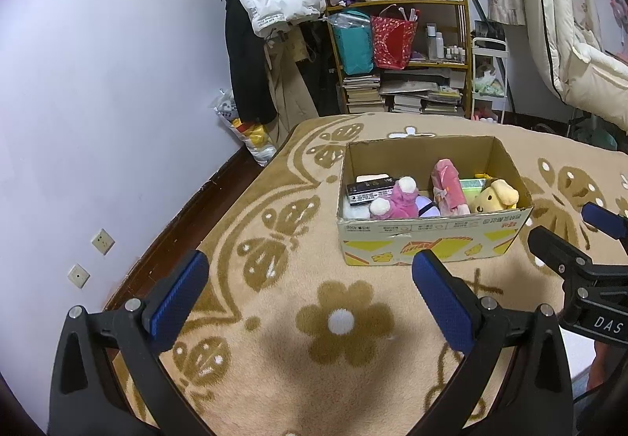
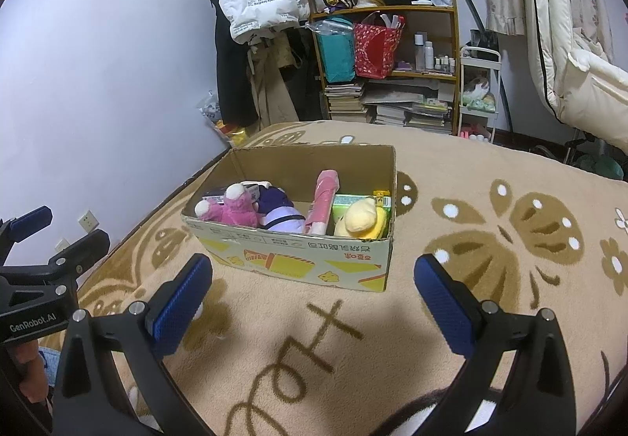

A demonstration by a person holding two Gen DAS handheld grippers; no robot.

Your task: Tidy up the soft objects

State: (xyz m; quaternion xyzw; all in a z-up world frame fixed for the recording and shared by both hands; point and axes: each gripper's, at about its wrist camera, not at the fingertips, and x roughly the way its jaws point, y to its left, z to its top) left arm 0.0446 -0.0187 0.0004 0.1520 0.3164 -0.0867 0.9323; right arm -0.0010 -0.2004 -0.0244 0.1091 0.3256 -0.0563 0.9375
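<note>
While both grippers, left gripper [image 1: 310, 294] and right gripper [image 2: 314, 296], hung spread and empty, I figured the yellow plush [image 2: 359, 220] straight ahead in the box [image 2: 298, 263] was light, squishy; grab its body.

A cardboard box [image 1: 431, 239] on the rug [image 1: 274, 318] holds plush toys [image 1: 396, 200], before a bookshelf [image 1: 404, 55].

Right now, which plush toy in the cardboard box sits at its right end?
The yellow dog plush, against the box's right wall; the pink plush sits left.
</note>
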